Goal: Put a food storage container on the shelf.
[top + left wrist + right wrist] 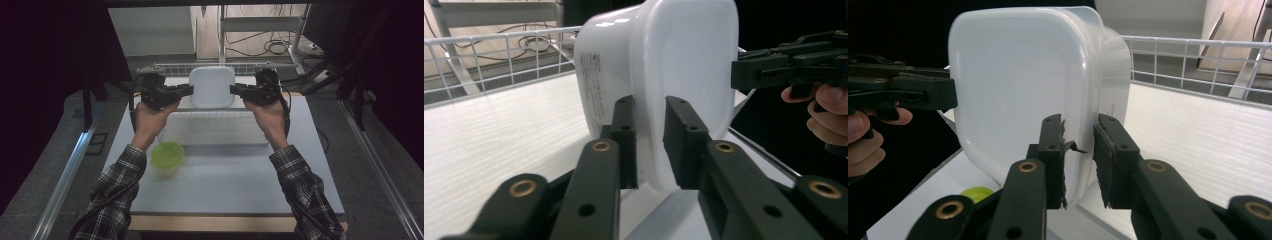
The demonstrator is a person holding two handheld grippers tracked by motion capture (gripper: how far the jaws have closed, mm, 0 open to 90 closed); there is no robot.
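- White plastic tub (212, 86) held up over far end of desk (240, 180), above a white wire-railed rack (220, 127); its flat bottom faces the high view.
- Left tongs (191, 89) straddle tub's left rim, one jaw each side of the wall (651, 145); a slim gap shows at the pads, so can't tell if they press.
- Right tongs (232, 90) sit likewise on right rim (1080, 150); grip can't be told.
- Green bowl (167, 155) on desk, near left sleeve, well apart from tub.
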